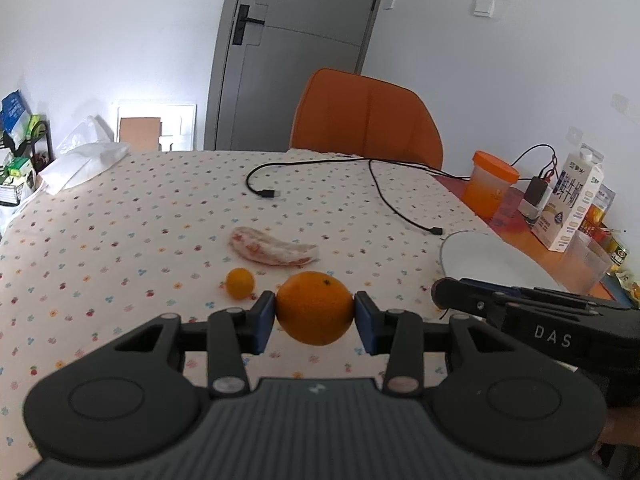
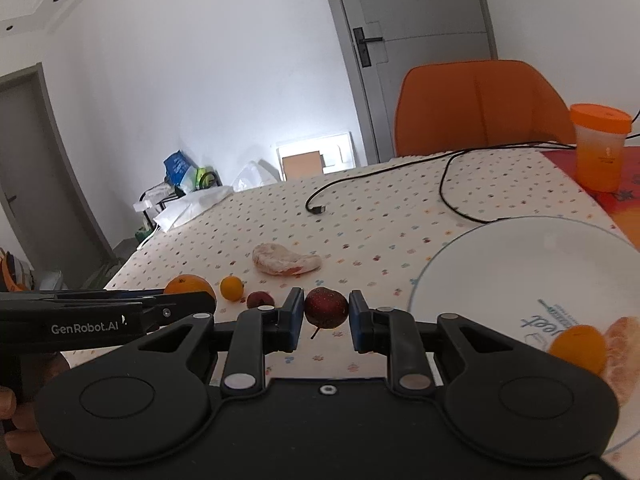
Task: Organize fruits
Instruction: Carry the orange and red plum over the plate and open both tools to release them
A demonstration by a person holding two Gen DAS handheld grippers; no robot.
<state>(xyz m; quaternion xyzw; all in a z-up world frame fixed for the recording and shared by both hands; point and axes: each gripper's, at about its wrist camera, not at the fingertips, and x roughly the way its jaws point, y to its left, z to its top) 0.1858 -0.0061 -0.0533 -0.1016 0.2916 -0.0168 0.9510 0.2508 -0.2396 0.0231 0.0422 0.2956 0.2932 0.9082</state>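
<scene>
Gripping a round orange (image 1: 315, 307) w/ dark stem spot: left gripper (image 1: 315, 316).

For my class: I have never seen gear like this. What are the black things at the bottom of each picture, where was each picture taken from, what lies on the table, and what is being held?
The black things are hand-held grippers: a person carries one in each hand, and each has two blue-padded fingers. A small camera on each gripper looks forward along those fingers, so one picture comes from the left hand and one from the right.

The left gripper is shut on an orange. The right gripper is shut on a small dark red fruit.

On the dotted tablecloth lie a small orange fruit, a peeled fruit segment, another small red fruit and a black cable. The white plate already holds an orange piece and peeled segments. An orange-lidded cup and a milk carton stand at the far side.
</scene>
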